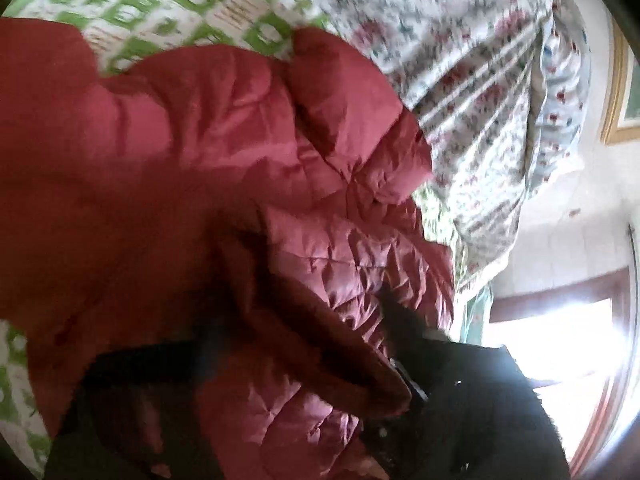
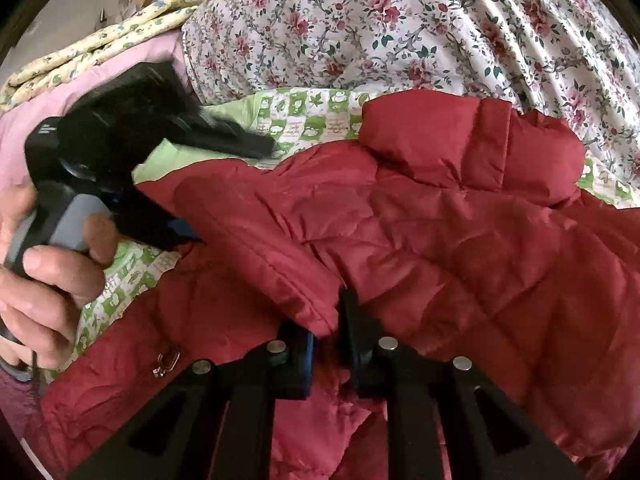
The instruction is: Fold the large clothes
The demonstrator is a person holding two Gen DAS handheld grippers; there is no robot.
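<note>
Pinched between my right gripper (image 2: 326, 332) fingers at lower centre is a folded edge of the red quilted puffer jacket (image 2: 440, 216), lying crumpled across the green-checked bed sheet (image 2: 316, 114). At the frame's left, my left gripper (image 2: 192, 178) spreads wide over another fold.

A red quilted puffer jacket (image 2: 440, 220) lies crumpled on the bed. One sleeve (image 2: 260, 236) is folded across its body.

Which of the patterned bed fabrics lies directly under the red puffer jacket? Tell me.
The green-and-white checked sheet: the red quilted puffer jacket rests straight on it. The white rose-print quilt is bunched behind it, and the yellow printed blanket sits folded far left.
</note>
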